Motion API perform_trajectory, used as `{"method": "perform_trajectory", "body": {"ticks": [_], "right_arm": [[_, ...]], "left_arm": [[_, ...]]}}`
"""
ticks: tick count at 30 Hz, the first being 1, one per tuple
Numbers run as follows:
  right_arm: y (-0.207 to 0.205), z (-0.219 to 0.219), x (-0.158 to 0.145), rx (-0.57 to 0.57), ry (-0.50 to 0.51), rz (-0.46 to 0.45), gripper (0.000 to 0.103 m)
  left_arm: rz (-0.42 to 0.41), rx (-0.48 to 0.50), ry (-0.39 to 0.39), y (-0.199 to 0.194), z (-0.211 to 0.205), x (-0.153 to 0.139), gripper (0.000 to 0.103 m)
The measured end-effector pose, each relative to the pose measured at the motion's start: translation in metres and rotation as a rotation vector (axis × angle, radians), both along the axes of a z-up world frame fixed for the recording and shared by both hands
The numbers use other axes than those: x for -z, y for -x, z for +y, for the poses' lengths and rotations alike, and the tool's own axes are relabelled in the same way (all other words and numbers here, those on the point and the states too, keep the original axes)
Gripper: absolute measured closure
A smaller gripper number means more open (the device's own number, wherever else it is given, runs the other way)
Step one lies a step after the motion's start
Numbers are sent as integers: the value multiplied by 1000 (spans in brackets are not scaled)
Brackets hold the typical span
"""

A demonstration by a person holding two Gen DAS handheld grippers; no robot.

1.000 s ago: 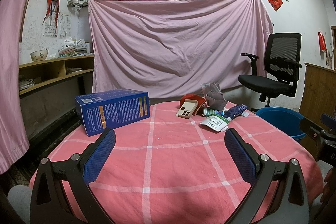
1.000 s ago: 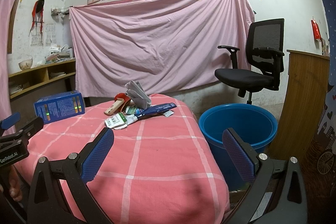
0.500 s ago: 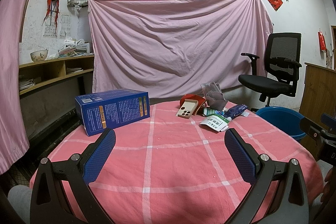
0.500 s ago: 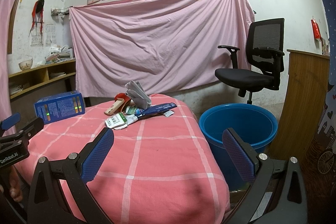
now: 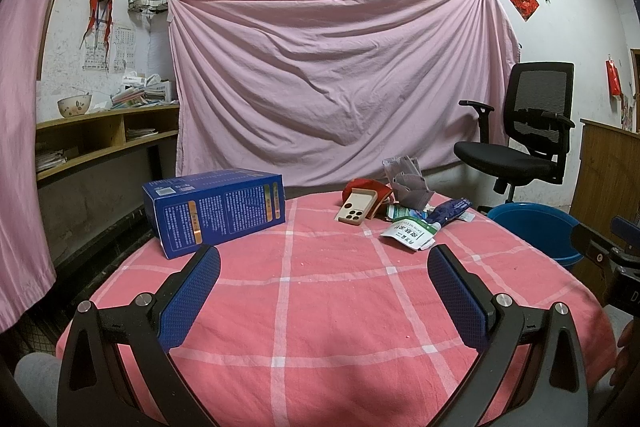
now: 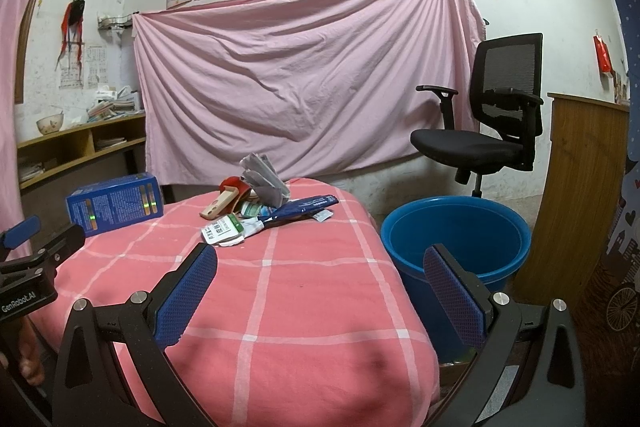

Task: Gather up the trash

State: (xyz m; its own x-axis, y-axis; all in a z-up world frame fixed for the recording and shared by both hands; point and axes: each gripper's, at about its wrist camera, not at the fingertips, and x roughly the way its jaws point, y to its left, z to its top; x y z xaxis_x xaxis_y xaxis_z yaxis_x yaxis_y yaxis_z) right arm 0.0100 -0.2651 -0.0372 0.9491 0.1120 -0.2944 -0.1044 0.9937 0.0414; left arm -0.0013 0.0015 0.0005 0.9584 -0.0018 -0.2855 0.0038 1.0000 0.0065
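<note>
Trash lies heaped at the far right of the pink checked table [image 5: 320,307]: a white and green packet [image 5: 408,235] [image 6: 223,230], a dark blue wrapper [image 5: 450,209] [image 6: 304,206], crumpled grey paper [image 5: 408,179] [image 6: 264,178] and a red box with a beige tray [image 5: 362,205] [image 6: 224,201]. A blue carton [image 5: 218,209] [image 6: 116,203] stands at the far left. My left gripper [image 5: 324,293] hangs open over the near table, well short of the heap. My right gripper [image 6: 320,293] is open at the table's right edge, beside the blue bucket [image 6: 456,239] [image 5: 532,227].
A black office chair [image 6: 488,131] stands behind the bucket, with a wooden cabinet [image 6: 580,187] to its right. A pink sheet [image 5: 340,87] covers the back wall. Wooden shelves [image 5: 100,131] with papers and a bowl run along the left wall.
</note>
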Motion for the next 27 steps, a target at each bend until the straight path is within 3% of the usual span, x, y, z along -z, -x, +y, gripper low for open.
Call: {"method": "perform_trajectory", "body": {"ticks": [10, 19, 22, 27], "right_arm": [[-4, 0, -10, -5, -26, -1, 0], [-56, -1, -41, -58, -4, -30, 0], [-81, 0, -45, -90, 10, -7, 0], [-121, 6, -41, -141, 24, 81, 0]], "left_arm": [[-16, -7, -1, -11, -5, -8, 1], [-47, 10, 33, -63, -2, -33, 1], [-22, 29, 37, -87, -5, -36, 1], [87, 81, 33, -127, -9, -29, 1]]}}
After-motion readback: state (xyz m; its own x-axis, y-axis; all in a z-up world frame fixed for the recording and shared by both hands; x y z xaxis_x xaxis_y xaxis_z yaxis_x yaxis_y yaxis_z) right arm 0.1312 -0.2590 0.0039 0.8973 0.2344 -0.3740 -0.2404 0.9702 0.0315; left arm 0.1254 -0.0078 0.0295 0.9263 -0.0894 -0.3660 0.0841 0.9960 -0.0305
